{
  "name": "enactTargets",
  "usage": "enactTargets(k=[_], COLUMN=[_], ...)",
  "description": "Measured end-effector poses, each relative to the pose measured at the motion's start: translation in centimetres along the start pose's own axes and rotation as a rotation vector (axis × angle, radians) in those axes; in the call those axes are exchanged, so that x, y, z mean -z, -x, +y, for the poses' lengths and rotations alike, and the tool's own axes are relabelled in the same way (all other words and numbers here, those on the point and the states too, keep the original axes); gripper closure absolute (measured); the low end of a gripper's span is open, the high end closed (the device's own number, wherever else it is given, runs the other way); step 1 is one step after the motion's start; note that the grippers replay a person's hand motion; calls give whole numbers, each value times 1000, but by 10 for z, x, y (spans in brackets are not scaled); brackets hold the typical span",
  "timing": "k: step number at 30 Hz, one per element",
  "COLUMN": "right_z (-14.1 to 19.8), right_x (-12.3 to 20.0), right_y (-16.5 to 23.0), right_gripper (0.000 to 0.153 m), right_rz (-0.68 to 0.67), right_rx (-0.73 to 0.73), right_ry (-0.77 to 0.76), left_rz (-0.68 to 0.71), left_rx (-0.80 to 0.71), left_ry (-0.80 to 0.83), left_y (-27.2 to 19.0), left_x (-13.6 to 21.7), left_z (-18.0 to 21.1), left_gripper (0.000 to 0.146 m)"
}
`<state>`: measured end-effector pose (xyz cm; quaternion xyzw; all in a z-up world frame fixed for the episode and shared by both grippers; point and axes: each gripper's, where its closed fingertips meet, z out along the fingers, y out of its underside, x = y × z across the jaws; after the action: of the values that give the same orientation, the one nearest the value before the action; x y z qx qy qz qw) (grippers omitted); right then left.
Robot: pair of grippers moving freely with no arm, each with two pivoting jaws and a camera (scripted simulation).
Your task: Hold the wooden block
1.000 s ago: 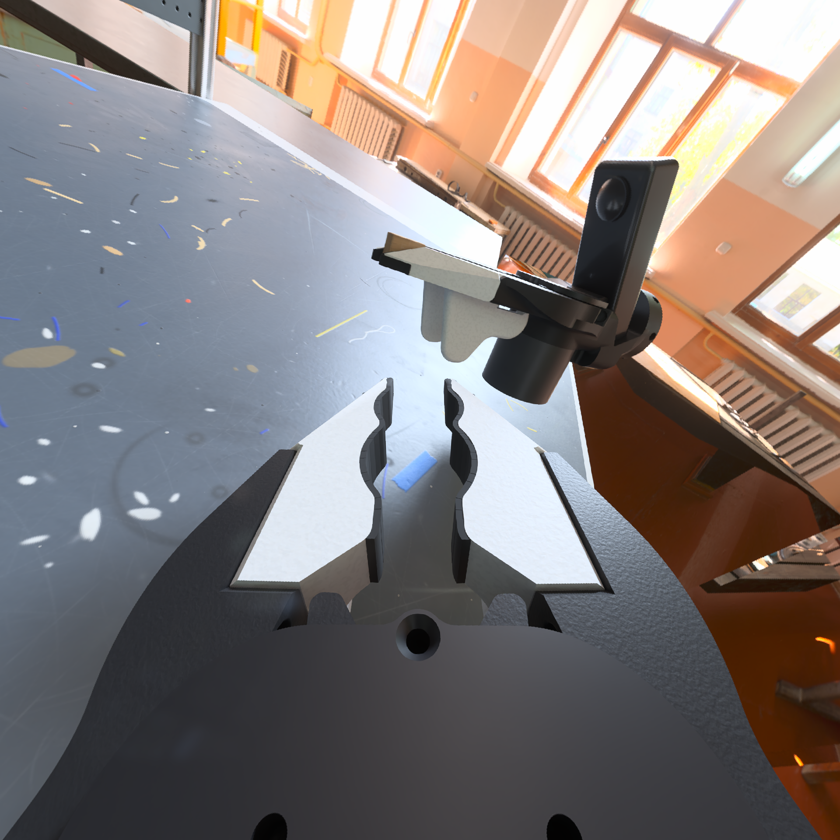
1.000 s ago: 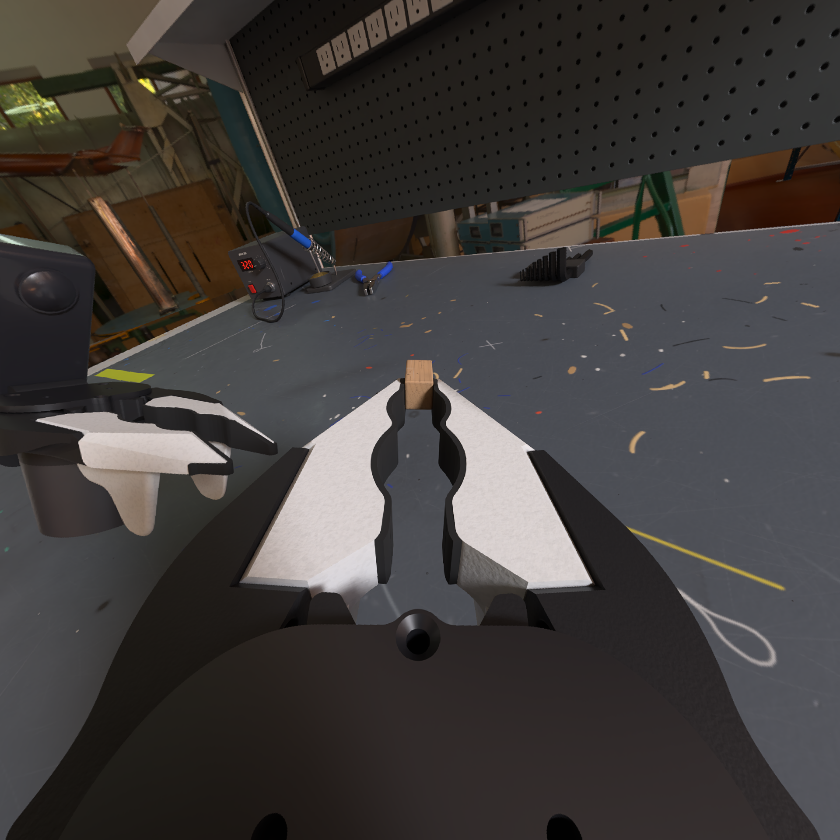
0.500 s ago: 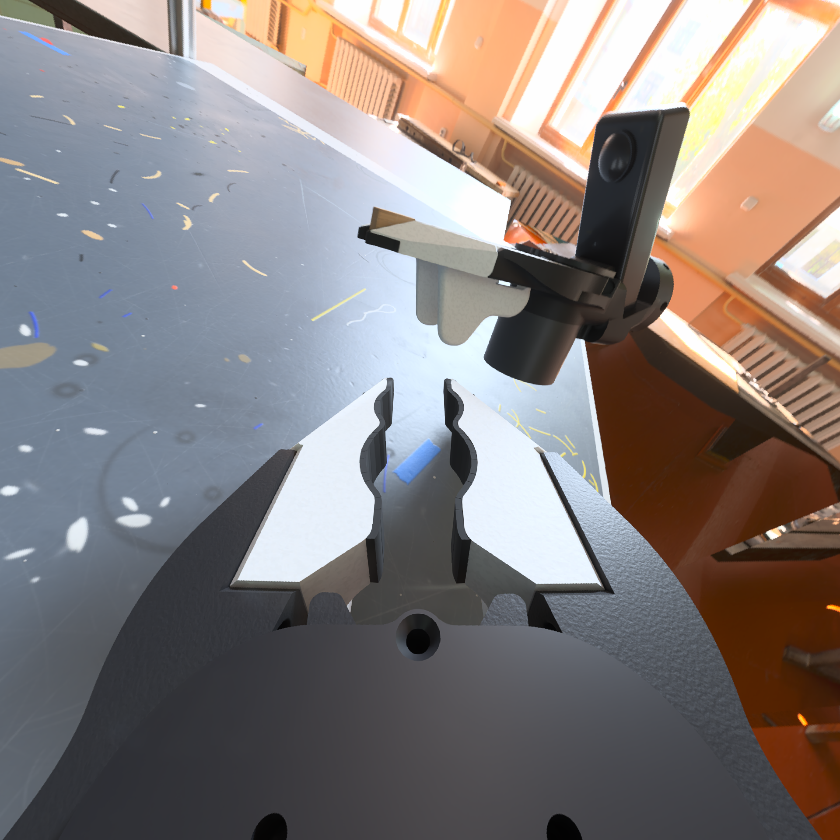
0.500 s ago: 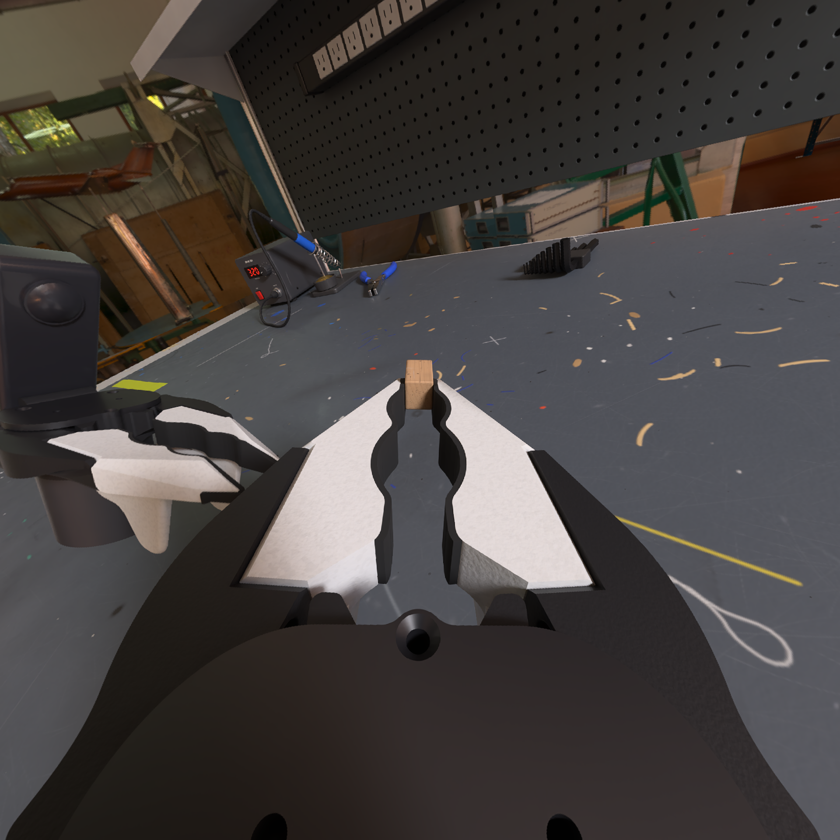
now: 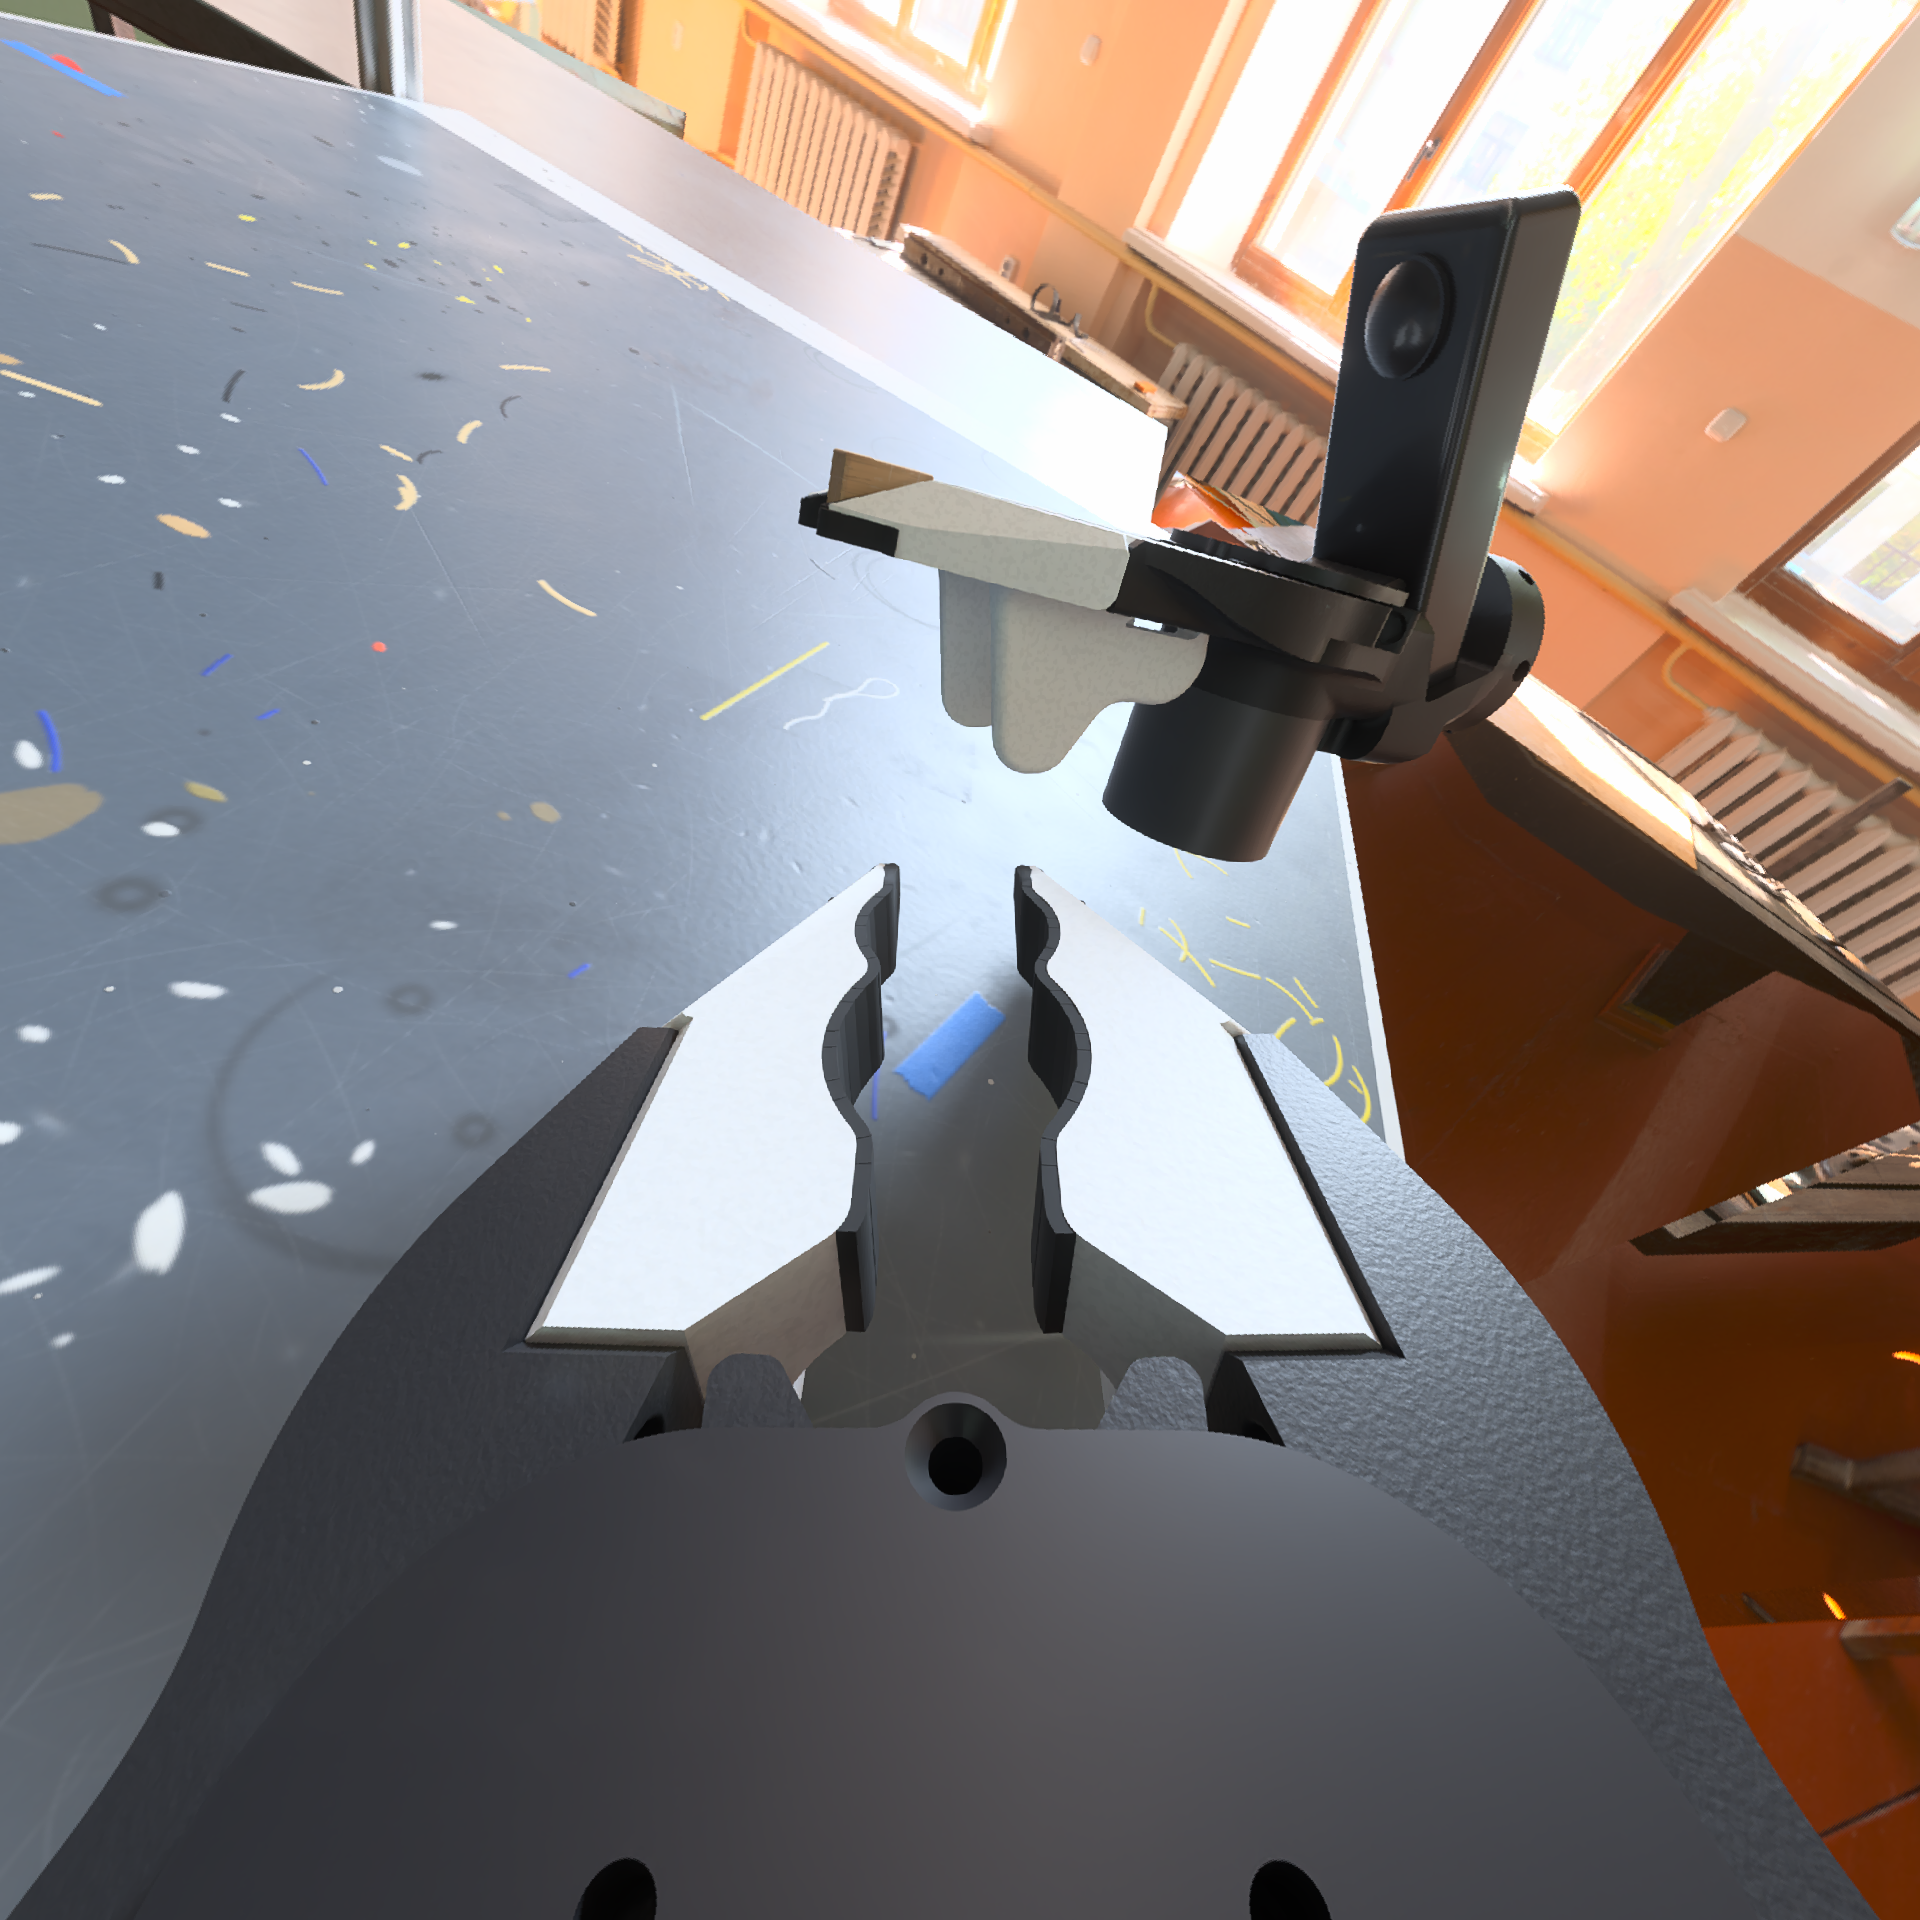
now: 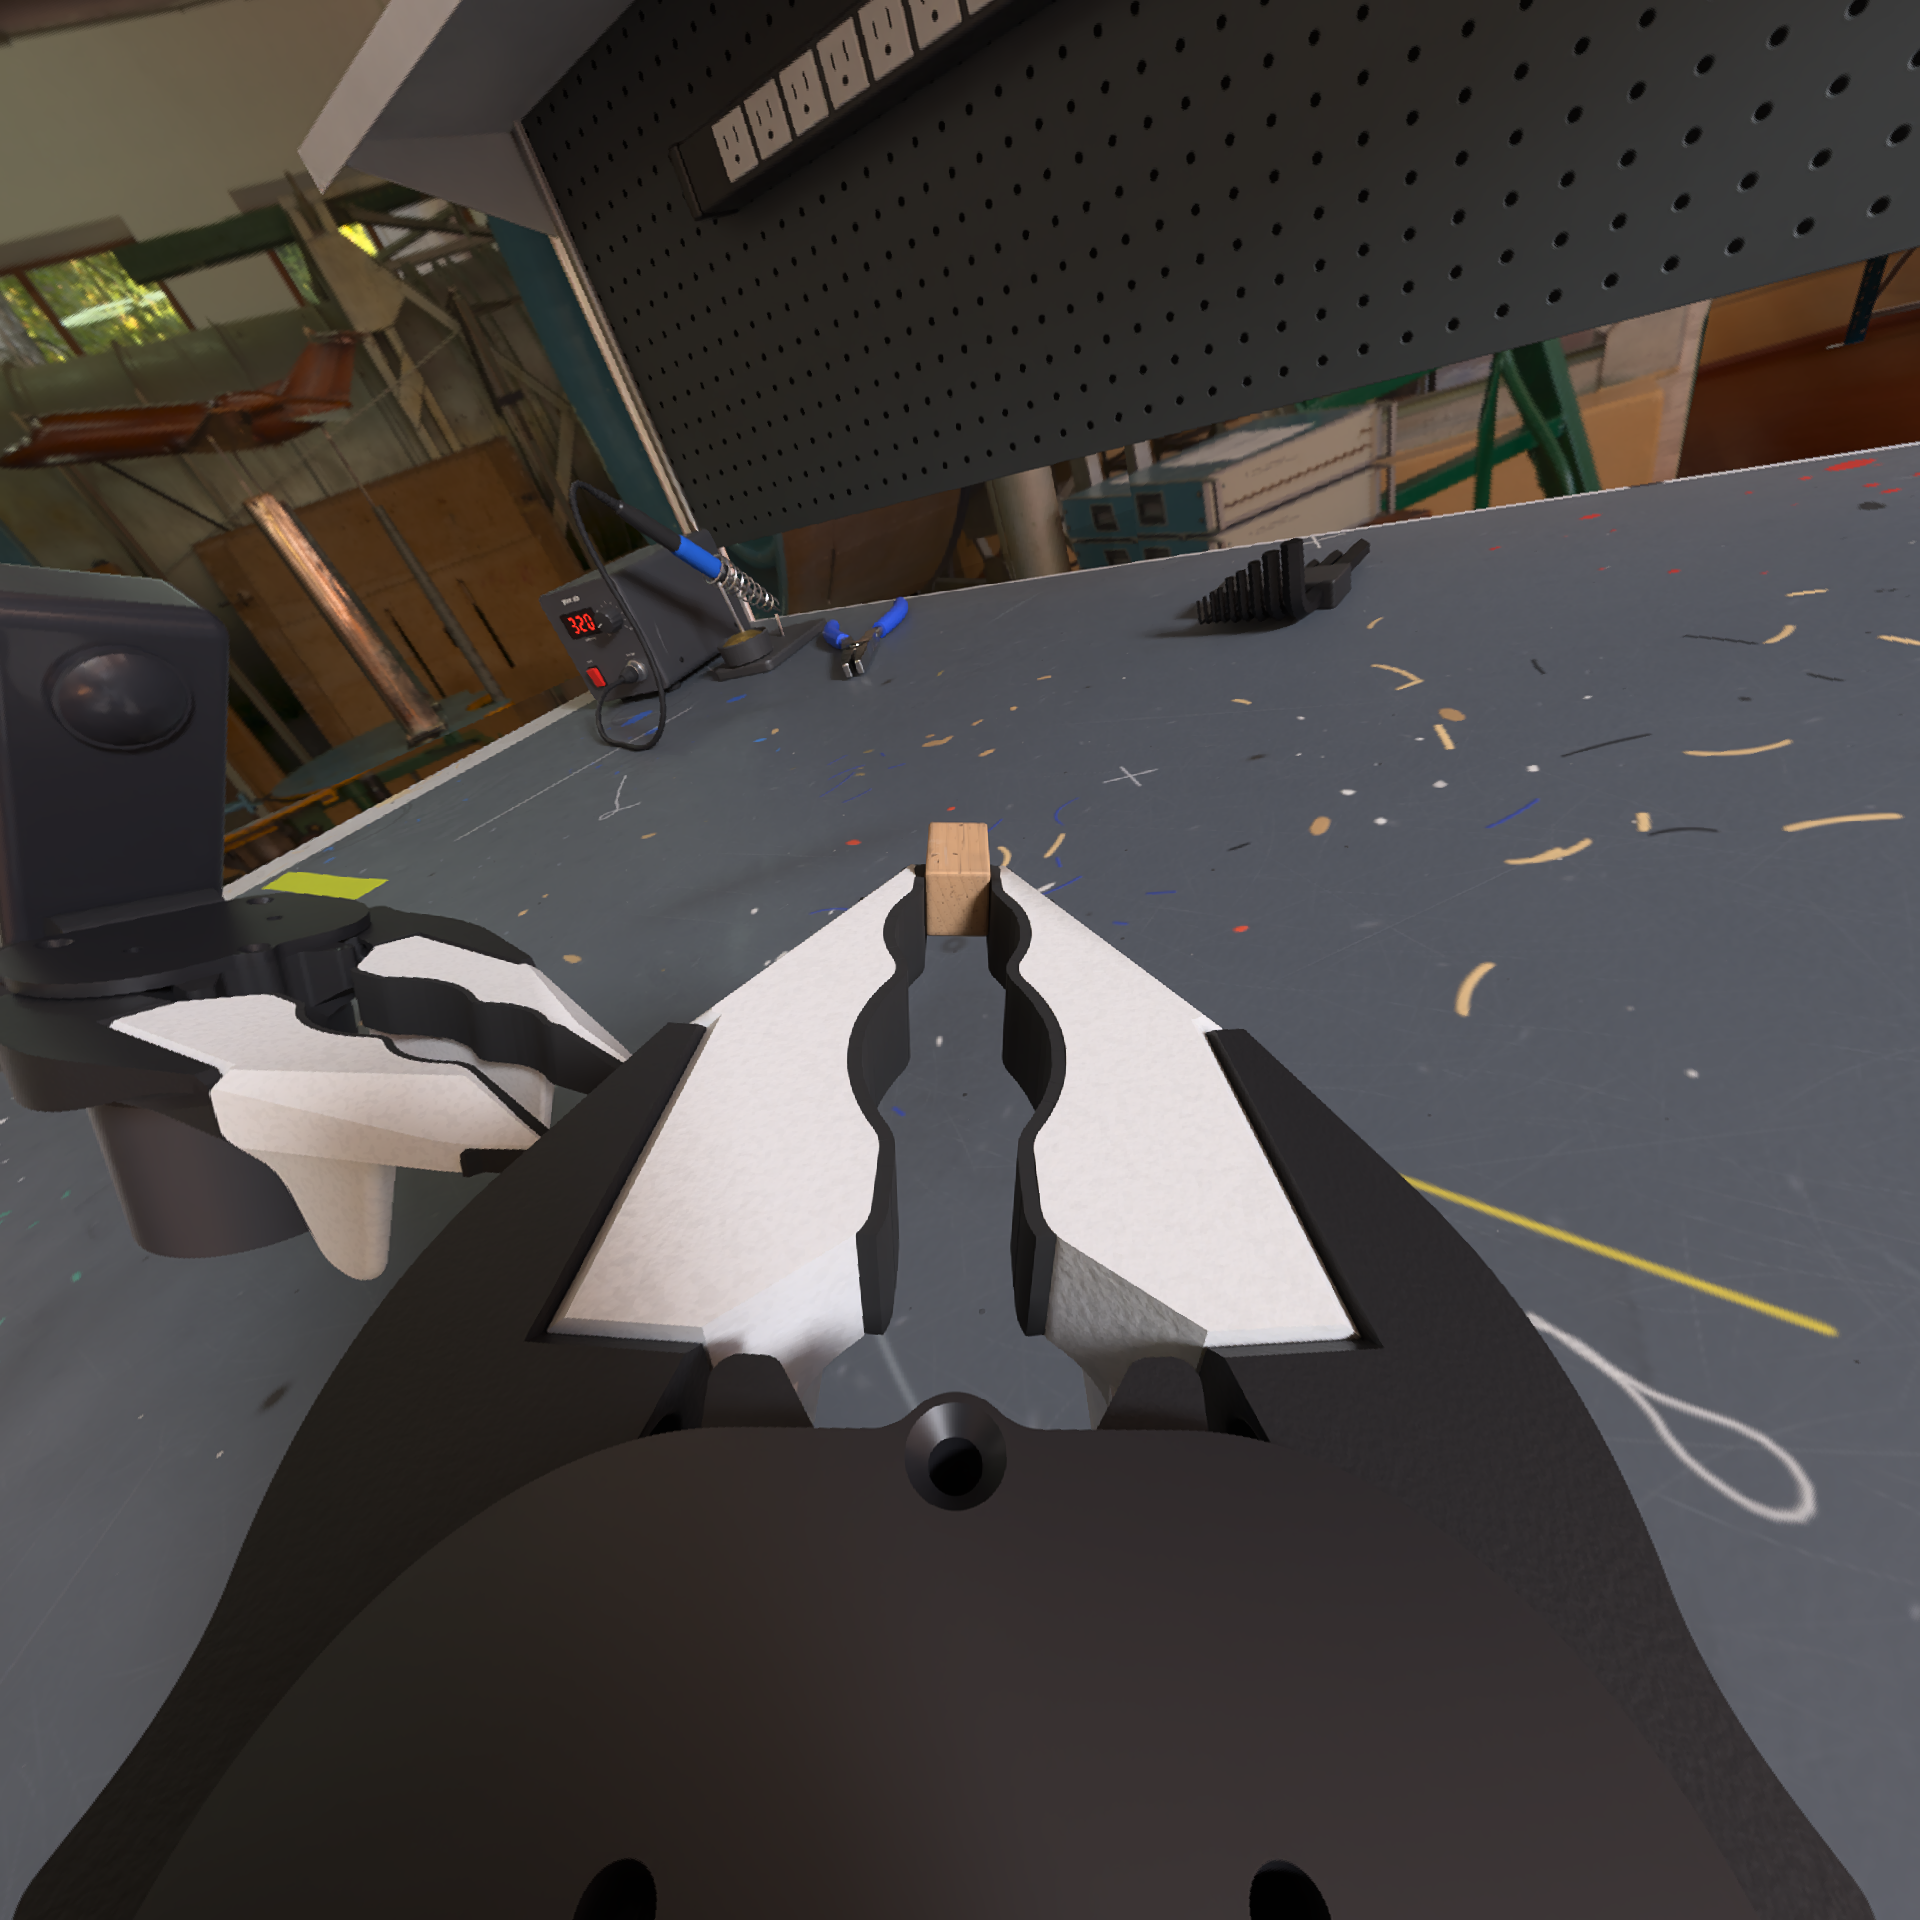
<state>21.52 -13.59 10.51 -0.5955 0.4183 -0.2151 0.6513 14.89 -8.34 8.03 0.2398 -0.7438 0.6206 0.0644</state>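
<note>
Right wrist view, right tool [image 6: 957, 891] gripping wooden block [image 6: 957, 878]

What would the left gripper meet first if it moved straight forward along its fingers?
Probably the right gripper, which holds the wooden block ahead and above; depth is unclear, so the left gripper, open and empty, might pass beneath.

A workshop: paint-flecked workbench [image 6: 1558, 1039], pegboard [image 6: 1247, 260], soldering station [image 6: 634, 634], blue-handled pliers [image 6: 868, 634].

Wooden block [image 6: 957, 878] between right gripper [image 6: 957, 896] fingertips.
</note>
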Motion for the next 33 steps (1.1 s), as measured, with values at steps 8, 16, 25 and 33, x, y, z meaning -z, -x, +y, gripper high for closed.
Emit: enactTargets(k=[8,16,25,33], right_z=[0,0,0,-1], right_x=[0,0,-1,3], right_y=[0,1,7,12], right_gripper=[143,143,143,143], right_rz=[-1,-2,-11,-21], right_rx=[-5,4,40,53], right_ry=[-2,2,7,-8], left_rz=[1,10,6,-29], left_rx=[-2,-3,-36,-106], left_ry=[6,-18,-42,-90], left_y=[0,-2,-5,-8], left_x=[-1,2,4,8], left_z=[1,-2,-4,-9], left_gripper=[124,124,124,124])
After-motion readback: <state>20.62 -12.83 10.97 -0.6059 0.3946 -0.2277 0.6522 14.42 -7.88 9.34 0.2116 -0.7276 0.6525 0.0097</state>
